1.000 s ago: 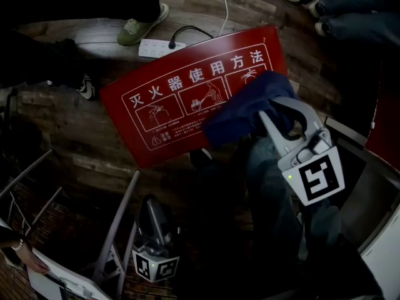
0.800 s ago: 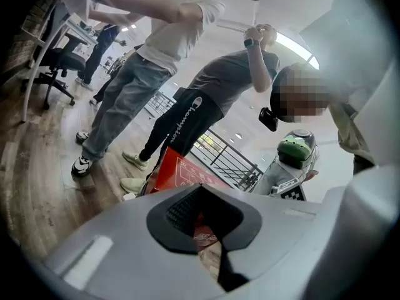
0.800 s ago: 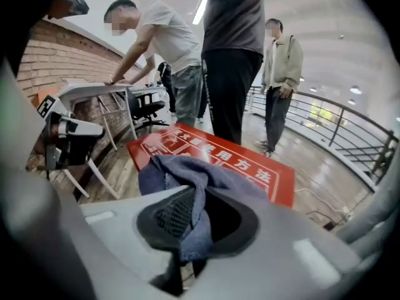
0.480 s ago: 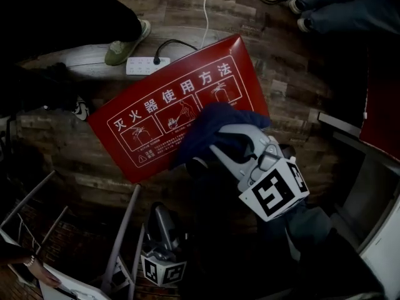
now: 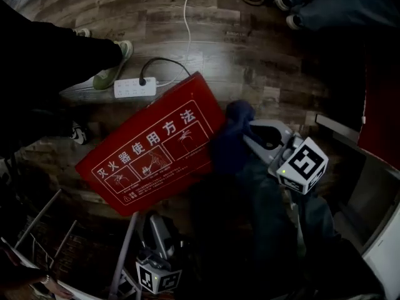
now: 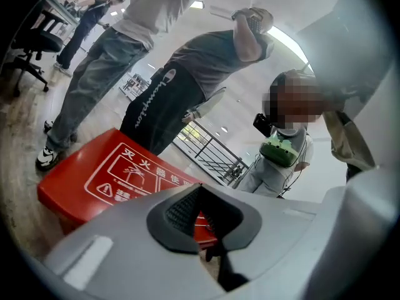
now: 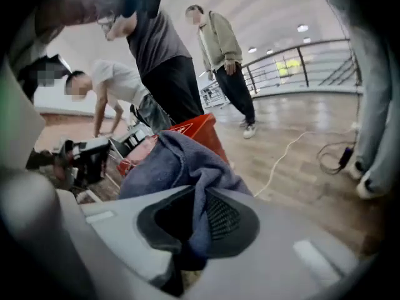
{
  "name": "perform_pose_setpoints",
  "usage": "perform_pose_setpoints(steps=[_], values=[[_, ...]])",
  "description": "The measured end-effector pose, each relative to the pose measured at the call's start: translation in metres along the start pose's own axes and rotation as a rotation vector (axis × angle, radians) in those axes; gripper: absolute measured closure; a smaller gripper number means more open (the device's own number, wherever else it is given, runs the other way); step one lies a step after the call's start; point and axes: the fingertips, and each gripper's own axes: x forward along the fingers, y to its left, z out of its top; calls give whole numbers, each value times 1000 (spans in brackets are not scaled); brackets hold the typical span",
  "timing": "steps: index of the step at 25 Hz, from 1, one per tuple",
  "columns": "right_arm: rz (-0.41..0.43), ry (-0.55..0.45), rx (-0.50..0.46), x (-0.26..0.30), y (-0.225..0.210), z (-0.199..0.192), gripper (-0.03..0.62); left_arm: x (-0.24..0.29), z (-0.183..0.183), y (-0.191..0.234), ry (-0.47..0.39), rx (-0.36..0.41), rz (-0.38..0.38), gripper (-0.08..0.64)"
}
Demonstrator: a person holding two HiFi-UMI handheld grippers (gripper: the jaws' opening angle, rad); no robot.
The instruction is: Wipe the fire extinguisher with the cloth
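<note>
A red fire extinguisher box point(image 5: 153, 145) with white print on its lid lies on the wooden floor. My right gripper point(image 5: 253, 133) is shut on a dark blue cloth point(image 5: 232, 136), which hangs against the right end of the box. The right gripper view has the cloth point(image 7: 175, 161) pinched between the pads of the right gripper point(image 7: 199, 211), with the box point(image 7: 200, 130) behind it. My left gripper point(image 5: 156, 227) stays low at the bottom of the head view, near the box's front side. In its own view the left gripper point(image 6: 201, 199) is shut on nothing, and the box point(image 6: 94, 180) lies just ahead.
A white power strip point(image 5: 134, 90) with a black cable lies beyond the box, next to a person's shoe point(image 5: 112, 64). A white cord point(image 5: 187, 5) runs off up the floor. Metal bars point(image 5: 125, 230) stand at the lower left. Several people stand around.
My right gripper has carried the cloth from over the printed lid across to the box's right end and dropped lower. In the head view the box now sits lower and further left.
</note>
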Motion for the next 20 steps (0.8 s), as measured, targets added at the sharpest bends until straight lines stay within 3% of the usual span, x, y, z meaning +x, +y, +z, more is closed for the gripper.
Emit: perform_pose_setpoints(steps=[2, 6, 11, 13, 20], values=[[117, -6, 51, 19, 2, -5, 545, 20, -7, -11, -2, -14, 10, 557], [208, -31, 157, 55, -24, 9, 545, 57, -18, -34, 0, -43, 28, 557], [213, -63, 69, 109, -63, 64, 545, 84, -15, -43, -17, -64, 68, 557], [235, -51, 75, 119, -67, 71, 545, 90, -13, -42, -24, -65, 82, 557], [258, 31, 171, 85, -39, -1, 545, 96, -15, -42, -26, -72, 85, 557]])
